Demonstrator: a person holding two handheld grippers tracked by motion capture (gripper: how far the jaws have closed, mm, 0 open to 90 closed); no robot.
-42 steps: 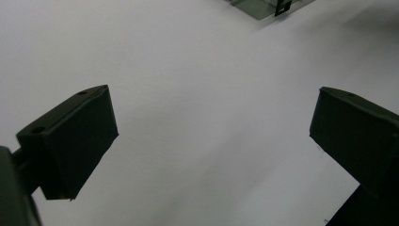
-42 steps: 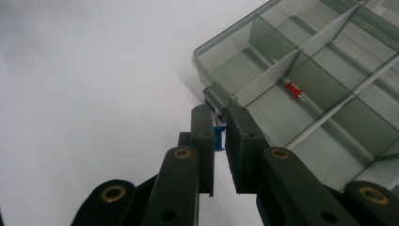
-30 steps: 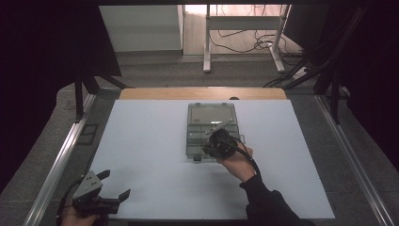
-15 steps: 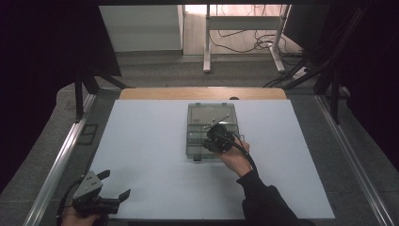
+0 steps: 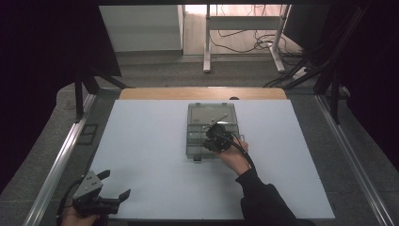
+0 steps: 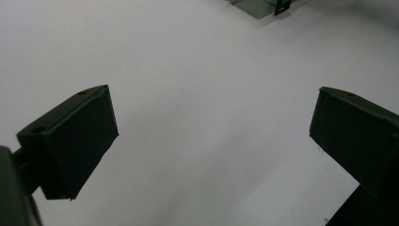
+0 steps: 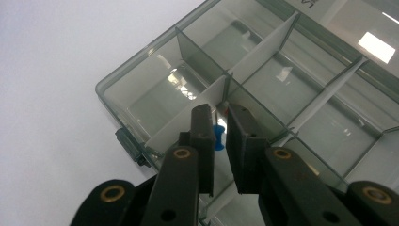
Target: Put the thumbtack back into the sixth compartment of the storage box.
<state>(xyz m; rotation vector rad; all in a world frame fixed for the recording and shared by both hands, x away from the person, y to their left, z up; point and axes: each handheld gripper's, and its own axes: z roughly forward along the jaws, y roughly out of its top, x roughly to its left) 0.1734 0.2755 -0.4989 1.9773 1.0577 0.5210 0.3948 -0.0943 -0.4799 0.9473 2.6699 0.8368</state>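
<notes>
We've got the right gripper [image 7: 219, 123] over the box [image 7: 291, 80], jaws nearly together and pinching a blue pin [image 7: 219, 137] between the pads. Just past the fingertips a white divider [image 7: 188, 117] runs off to the left, and the pin hangs right above it. Our left gripper [image 5: 109, 187] sits well away from the box at the table's [image 5: 141, 141] near corner, jaws spread wide with nothing but bare white table between them.
</notes>
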